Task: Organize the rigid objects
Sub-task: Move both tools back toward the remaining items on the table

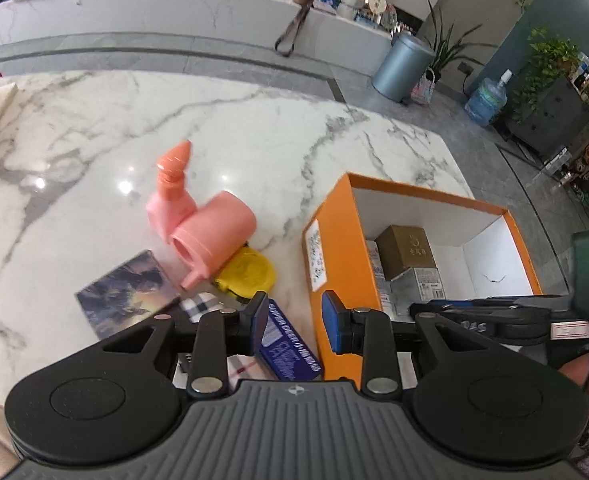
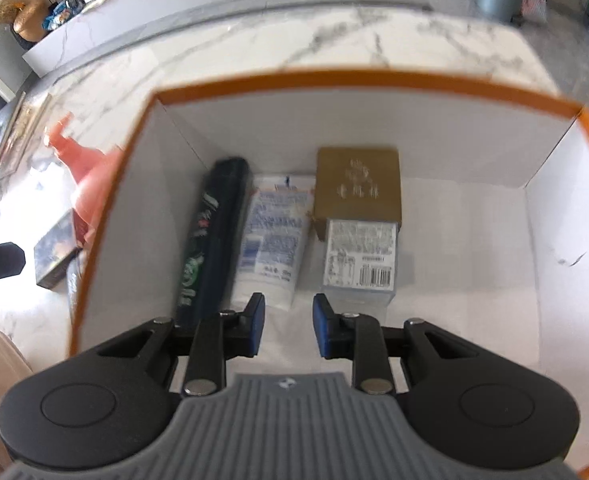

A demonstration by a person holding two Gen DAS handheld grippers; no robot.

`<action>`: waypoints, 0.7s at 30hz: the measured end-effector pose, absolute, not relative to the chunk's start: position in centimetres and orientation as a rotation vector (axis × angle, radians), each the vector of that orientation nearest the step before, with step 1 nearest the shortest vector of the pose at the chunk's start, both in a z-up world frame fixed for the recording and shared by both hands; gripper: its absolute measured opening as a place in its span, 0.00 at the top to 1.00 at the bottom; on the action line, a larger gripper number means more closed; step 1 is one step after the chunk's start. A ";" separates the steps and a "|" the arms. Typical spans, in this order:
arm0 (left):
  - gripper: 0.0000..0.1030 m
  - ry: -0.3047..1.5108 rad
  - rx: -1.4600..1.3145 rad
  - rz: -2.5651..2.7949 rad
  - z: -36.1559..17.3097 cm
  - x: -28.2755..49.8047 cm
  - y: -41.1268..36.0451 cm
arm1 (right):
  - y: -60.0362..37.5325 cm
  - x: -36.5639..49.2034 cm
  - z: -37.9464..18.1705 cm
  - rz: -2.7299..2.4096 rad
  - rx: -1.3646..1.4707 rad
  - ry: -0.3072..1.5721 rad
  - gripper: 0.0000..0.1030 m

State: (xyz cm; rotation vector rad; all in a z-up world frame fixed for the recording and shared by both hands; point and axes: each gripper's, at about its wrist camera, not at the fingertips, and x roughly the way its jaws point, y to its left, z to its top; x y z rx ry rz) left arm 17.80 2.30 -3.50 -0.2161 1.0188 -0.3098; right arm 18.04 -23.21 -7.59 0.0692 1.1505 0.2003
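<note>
Tongs on both sides gape wide, holding nothing. Right tongs (image 2: 288,326) hang inside the orange box (image 2: 358,80). Left tongs (image 1: 294,324) hang over a blue box (image 1: 290,346) on the tabletop (image 1: 174,120).

Your surface: white marble table (image 1: 230,120) | on it: orange box (image 1: 334,256), pink spray bottle (image 1: 172,196), pink jug (image 1: 214,240), yellow disc (image 1: 250,274), picture book (image 1: 124,294), blue carton (image 1: 290,348), checked cloth (image 1: 202,304)

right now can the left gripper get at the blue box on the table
Probably yes. The left gripper is open right over the blue box, which lies on the table beside the orange box, and nothing sits on top of it.
</note>
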 end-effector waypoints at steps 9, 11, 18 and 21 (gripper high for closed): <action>0.65 0.953 -0.206 -0.214 -1.9 15.6 9.2 | -19.0 15.4 -1.0 0.248 0.101 0.886 0.60; 0.65 0.955 -0.183 -0.224 -2.3 15.3 10.2 | -16.9 14.5 0.0 0.287 0.089 0.852 0.60; 0.65 1.023 0.022 -0.325 -4.7 15.3 10.7 | -9.1 14.0 -1.7 0.444 0.003 0.917 0.60; 0.64 1.033 0.086 -0.358 -5.6 15.7 10.9 | -6.2 14.2 -4.2 0.459 -0.039 0.987 0.60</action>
